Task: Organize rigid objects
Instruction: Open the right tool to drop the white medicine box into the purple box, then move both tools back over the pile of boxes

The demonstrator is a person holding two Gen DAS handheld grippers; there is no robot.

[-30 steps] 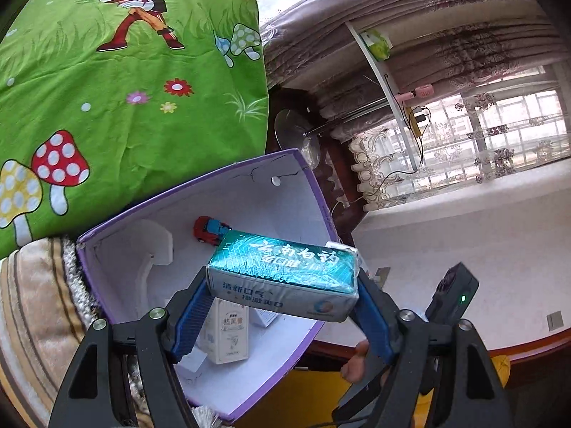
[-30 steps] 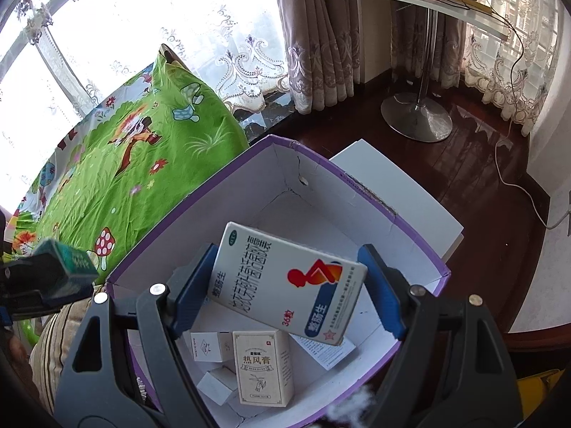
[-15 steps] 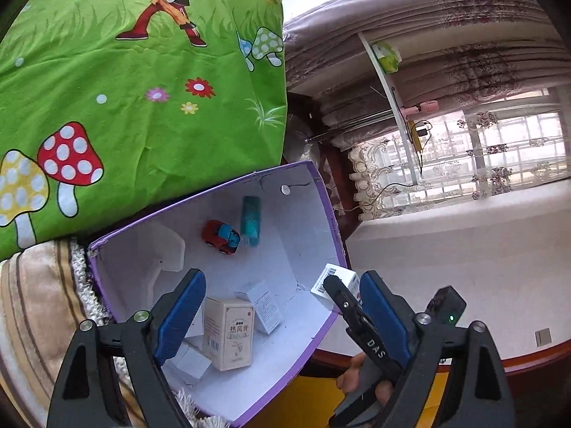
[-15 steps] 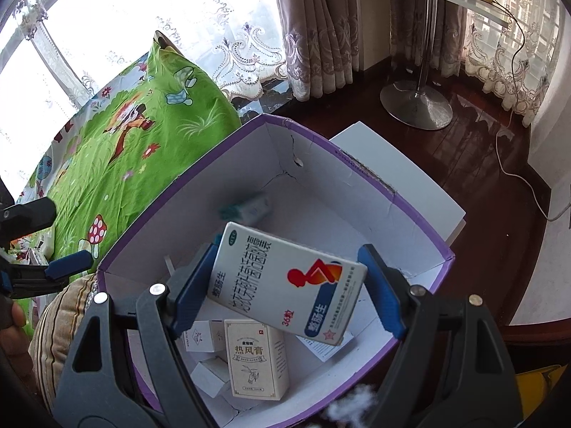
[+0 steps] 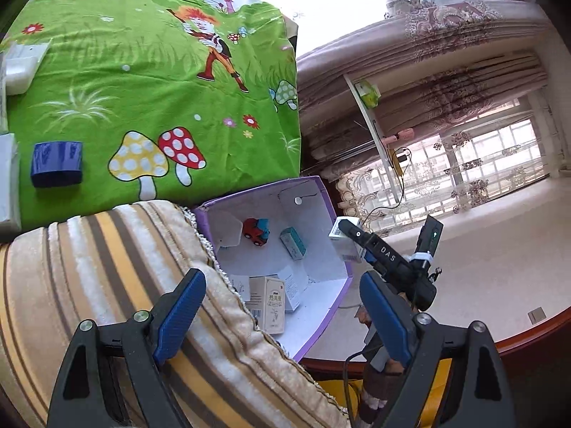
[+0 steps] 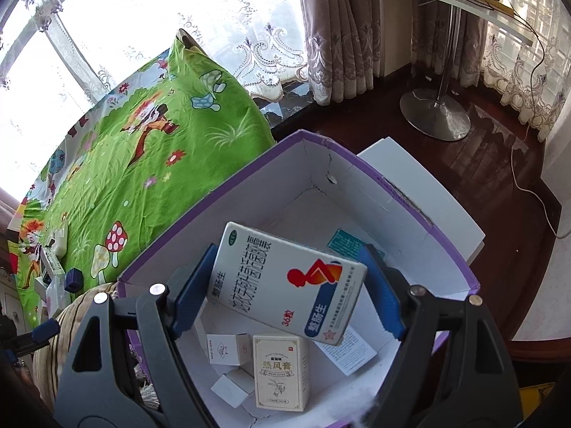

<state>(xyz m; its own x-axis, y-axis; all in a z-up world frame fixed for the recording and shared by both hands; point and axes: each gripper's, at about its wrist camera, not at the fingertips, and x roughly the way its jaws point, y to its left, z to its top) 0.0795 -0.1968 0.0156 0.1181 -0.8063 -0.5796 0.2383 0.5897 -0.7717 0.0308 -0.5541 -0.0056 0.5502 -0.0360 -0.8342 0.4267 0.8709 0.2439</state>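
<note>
A purple box [image 5: 333,214] [image 6: 392,185] with a white inside stands open beside the bed. In it lie a teal carton [image 5: 292,243] [image 6: 344,242], a red and blue toy car [image 5: 255,232], a cream carton [image 5: 273,303] [image 6: 280,371] and small white boxes [image 6: 228,347]. My left gripper [image 5: 282,285] is open and empty, back over a striped blanket [image 5: 107,267] at the box's near edge. My right gripper [image 6: 289,285] [image 5: 351,237] is shut on a white medicine carton [image 6: 285,281] [image 5: 342,240], tilted above the box's inside.
A green cartoon bedsheet [image 5: 142,89] [image 6: 142,149] lies beyond the box, with a dark blue box [image 5: 57,167] [image 6: 73,280] and white cartons [image 5: 21,67] on it. A white stand table [image 6: 446,71], cables and a dark wood floor [image 6: 481,164] lie past the box.
My left gripper opened and the teal carton fell into the purple box. That gripper then drew back over the striped blanket. My right gripper still holds the white carton above the box.
</note>
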